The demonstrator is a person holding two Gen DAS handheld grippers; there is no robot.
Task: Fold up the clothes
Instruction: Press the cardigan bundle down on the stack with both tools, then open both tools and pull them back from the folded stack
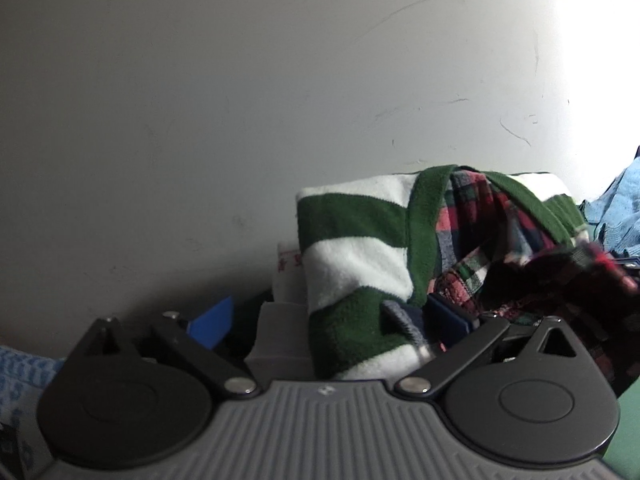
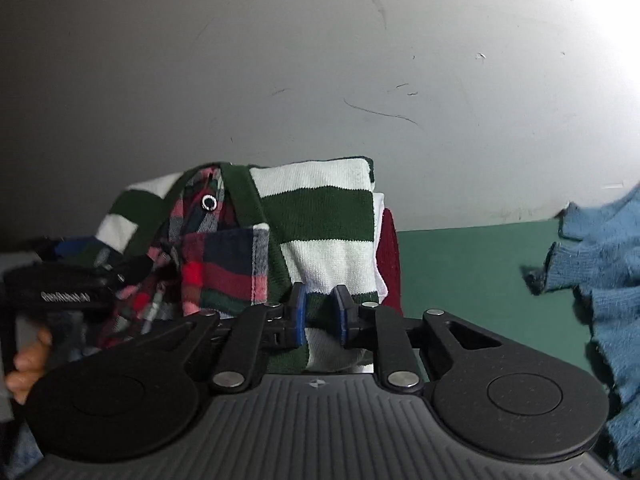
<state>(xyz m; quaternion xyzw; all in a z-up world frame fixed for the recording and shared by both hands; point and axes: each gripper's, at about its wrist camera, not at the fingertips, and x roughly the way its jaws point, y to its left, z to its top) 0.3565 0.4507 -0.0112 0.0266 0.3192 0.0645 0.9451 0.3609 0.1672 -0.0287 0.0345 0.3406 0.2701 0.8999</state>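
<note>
At the lower left of the right wrist view, your left gripper (image 2: 72, 292) shows as a dark blur against the plaid shirt (image 2: 216, 264); in its own view its jaws stand wide apart, gripping nothing. At centre, the folded green-and-white striped sweater (image 2: 320, 216) stands on the green desk (image 2: 472, 264). Your right gripper (image 2: 320, 314) pinches its lower edge, jaws nearly closed. A blue knit (image 2: 600, 256) lies far right.

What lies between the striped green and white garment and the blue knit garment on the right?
In the right wrist view, only bare green table surface separates the striped garment from the blue knit garment.
</note>
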